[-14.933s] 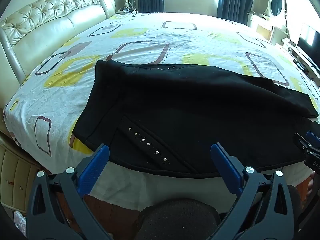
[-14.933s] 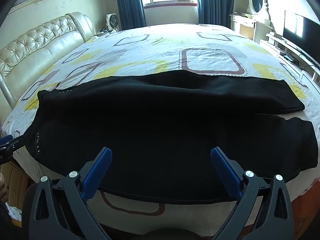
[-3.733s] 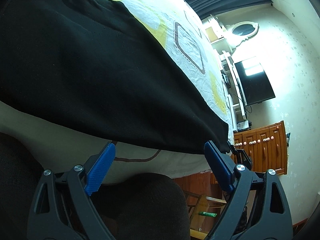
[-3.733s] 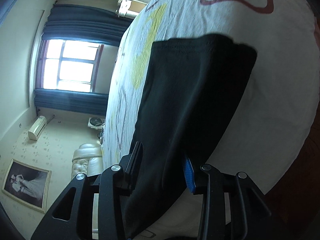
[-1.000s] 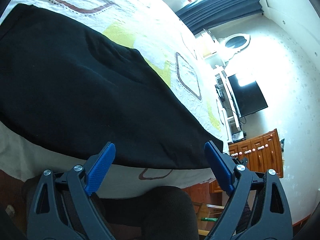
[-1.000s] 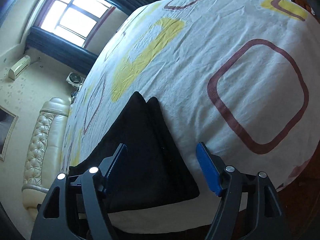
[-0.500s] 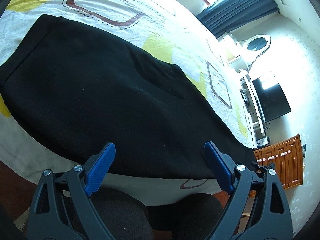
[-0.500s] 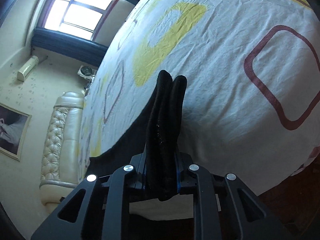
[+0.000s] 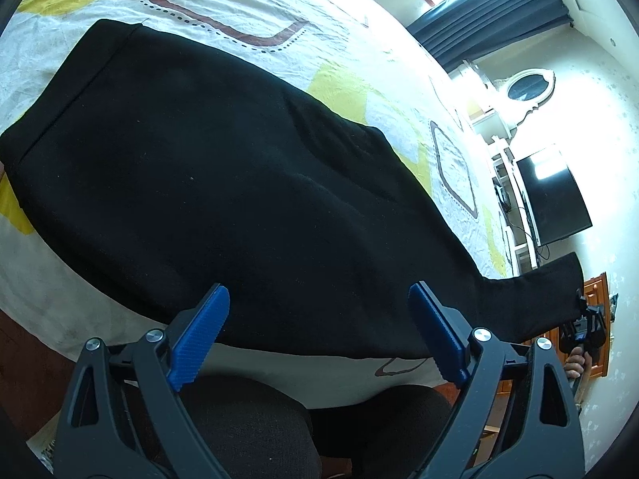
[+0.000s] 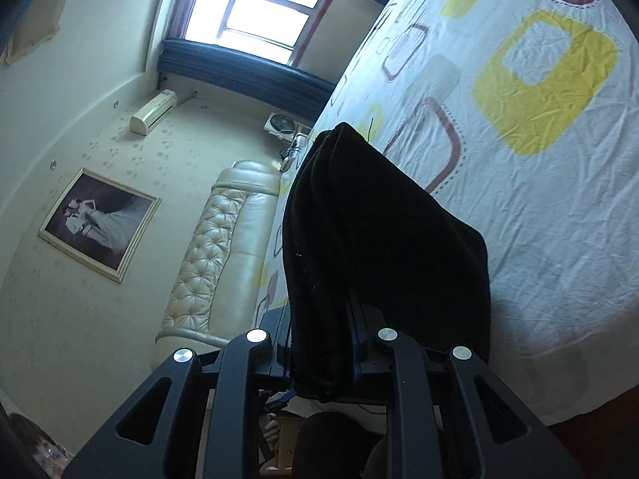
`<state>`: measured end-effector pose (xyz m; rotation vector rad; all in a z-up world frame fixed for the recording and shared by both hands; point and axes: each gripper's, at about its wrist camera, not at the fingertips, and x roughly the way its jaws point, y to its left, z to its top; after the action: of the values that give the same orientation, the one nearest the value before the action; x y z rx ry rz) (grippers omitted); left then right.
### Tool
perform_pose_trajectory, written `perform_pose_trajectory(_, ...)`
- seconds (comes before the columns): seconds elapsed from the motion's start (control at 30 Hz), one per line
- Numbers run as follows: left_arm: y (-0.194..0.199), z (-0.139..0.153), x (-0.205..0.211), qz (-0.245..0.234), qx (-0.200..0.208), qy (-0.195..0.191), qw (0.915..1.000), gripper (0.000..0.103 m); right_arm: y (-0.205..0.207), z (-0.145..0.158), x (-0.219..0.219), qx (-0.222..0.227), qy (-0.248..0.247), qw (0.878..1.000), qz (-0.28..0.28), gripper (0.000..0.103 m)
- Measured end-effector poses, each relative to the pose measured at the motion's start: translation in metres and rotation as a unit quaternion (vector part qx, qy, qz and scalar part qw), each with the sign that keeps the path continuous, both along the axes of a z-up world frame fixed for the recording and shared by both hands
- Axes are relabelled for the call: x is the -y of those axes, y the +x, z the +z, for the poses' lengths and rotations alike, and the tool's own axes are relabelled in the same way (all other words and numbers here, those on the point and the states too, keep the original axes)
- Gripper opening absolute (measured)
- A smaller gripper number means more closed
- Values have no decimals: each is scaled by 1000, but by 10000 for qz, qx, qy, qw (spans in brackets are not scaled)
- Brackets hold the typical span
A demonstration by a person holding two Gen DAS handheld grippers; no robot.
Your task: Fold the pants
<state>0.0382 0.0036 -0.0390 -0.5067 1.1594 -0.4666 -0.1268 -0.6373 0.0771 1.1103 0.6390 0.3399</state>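
Two grippers were at the near edge of the bed (image 9: 359,40). Black pants (image 9: 223,183) lay folded lengthwise across the patterned sheet, the waistband end to the left in the left wrist view and the leg end running off to the right. The left gripper (image 9: 317,335) hung over the near edge of the pants with its blue pads (image 9: 197,333) spread wide and nothing between them. The right gripper (image 10: 319,343) was pinched tight on the stacked hem layers of the pants, which stood up out of its jaws above the sheet. In the left wrist view that leg end was raised off the bed at the far right, beside a wooden cabinet (image 9: 599,319).
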Motion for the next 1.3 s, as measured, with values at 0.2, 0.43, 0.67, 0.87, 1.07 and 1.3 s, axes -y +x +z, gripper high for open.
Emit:
perform_pose_trajectory(0.2, 0, 0, 4, 30, -18, -54, 10000, 91, 55, 4, -88, -145, -568, 9957, 712, 20)
perform_pose_trajectory(0.43, -1, -2, -1, 105, -95, -173, 9998, 91, 97, -54, -181, -884, -1355, 9787, 1263, 20)
perform_pose_trajectory(0.67, 0, -3, -2, 116, -136, -227, 9996, 91, 107, -108, -241, -1554, -2147, 9518, 1541, 20)
perform_pose_trajectory(0.87, 1, -3, -1, 113, -149, -226, 9996, 91, 107, -112, -260, -1660, -2577, 9411, 1426, 32)
perform_pose_trajectory(1.07, 0, -4, -1, 121, -160, -237, 9995, 91, 103, -112, -274, -1501, -2264, 9487, 1618, 58)
perform_pose_trajectory(1.3, 0, -3, -1, 116, -184, -256, 9994, 91, 89, -99, -264, -989, -1483, 9655, 1896, 61)
